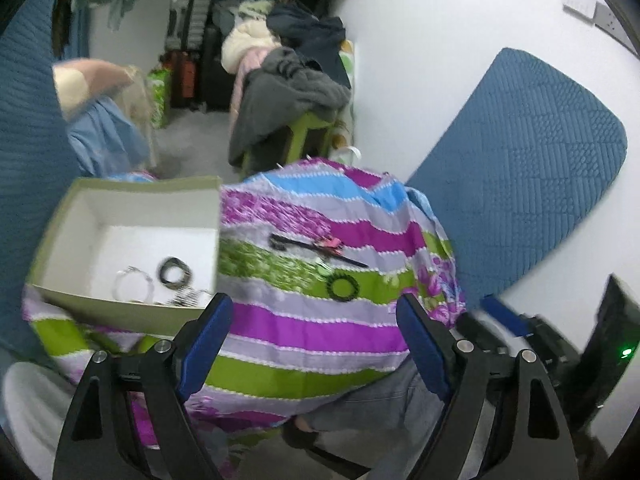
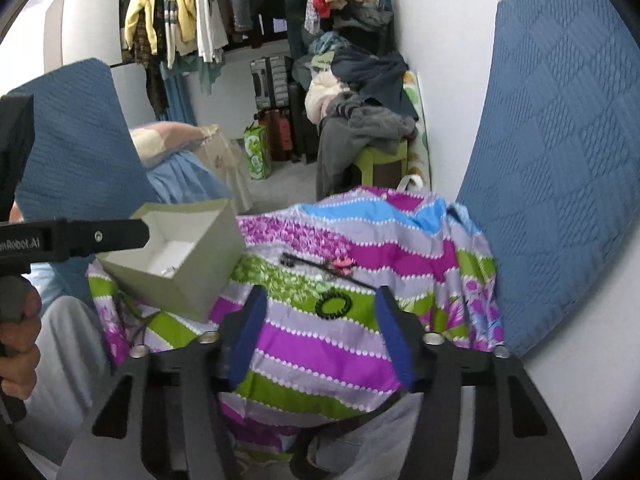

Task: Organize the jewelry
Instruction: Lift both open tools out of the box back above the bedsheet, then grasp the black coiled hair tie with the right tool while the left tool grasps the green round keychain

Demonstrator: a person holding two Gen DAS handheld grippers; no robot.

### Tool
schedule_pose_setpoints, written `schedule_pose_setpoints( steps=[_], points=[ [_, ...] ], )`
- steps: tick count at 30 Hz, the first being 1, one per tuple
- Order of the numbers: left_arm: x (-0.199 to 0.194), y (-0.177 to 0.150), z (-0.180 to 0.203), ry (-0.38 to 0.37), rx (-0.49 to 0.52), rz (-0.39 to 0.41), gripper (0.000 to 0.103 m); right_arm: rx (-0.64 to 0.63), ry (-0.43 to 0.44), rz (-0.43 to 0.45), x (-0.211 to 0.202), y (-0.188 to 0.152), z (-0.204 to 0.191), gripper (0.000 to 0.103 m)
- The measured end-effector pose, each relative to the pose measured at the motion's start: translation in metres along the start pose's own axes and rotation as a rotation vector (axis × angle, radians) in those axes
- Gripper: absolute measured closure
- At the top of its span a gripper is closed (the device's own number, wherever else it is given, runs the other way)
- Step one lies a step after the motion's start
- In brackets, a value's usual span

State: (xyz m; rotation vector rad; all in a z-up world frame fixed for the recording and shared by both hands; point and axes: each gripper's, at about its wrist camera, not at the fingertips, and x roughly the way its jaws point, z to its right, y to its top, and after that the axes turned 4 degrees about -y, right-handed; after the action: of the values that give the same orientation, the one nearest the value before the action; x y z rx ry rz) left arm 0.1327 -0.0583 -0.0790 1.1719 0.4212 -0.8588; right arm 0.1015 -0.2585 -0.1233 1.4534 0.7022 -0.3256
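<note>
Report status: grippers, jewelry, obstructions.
Left gripper open, empty. Right gripper open, empty. Black ring loose on cloth, box holds bangles. Nothing blocking.

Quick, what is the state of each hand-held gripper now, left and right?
Left hand-held gripper: open, holding nothing.
Right hand-held gripper: open, nothing between the jaws.

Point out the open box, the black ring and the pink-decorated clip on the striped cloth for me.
box (image 1: 124, 208): left wrist view, inner back wall.
black ring (image 2: 334, 304): right wrist view, lower rim.
pink-decorated clip (image 1: 330, 245): left wrist view, pink ornament.
</note>
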Motion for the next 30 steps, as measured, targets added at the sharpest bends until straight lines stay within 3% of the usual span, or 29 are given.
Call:
schedule_pose_setpoints(
  steps=[5, 7, 15, 17, 19, 22, 28, 30],
  points=[
    [0.049, -0.002, 0.001, -0.035, 0.022, -0.040, 0.032, 0.054, 0.042, -0.044, 0.045, -0.015, 0.019, 0.068],
    [0.068, -0.002, 0.003, -0.054, 0.029, -0.060, 0.040, 0.077, 0.049, -0.068, 0.064, -0.020, 0.026, 0.069],
    [0.145, 0.004, 0.001, -0.079, 0.022, -0.110, 0.049, 0.120, 0.118, -0.148, 0.132, -0.022, 0.049, 0.071],
    [0.163, 0.005, -0.005, -0.100, -0.003, -0.129, 0.057, 0.121, 0.134, -0.170, 0.148, -0.022, 0.052, 0.071],
    [0.174, 0.006, -0.009, -0.097, -0.017, -0.135, 0.057, 0.107, 0.144, -0.186, 0.162, -0.022, 0.052, 0.072],
    [0.193, 0.009, -0.017, -0.110, -0.068, -0.161, 0.060, 0.079, 0.149, -0.201, 0.180, -0.022, 0.051, 0.082],
    [0.215, 0.012, -0.025, -0.110, -0.114, -0.171, 0.060, 0.058, 0.180, -0.259, 0.208, -0.026, 0.050, 0.084],
    [0.221, 0.012, -0.028, -0.104, -0.120, -0.180, 0.060, 0.013, 0.152, -0.285, 0.214, -0.030, 0.045, 0.084]
  ],
)
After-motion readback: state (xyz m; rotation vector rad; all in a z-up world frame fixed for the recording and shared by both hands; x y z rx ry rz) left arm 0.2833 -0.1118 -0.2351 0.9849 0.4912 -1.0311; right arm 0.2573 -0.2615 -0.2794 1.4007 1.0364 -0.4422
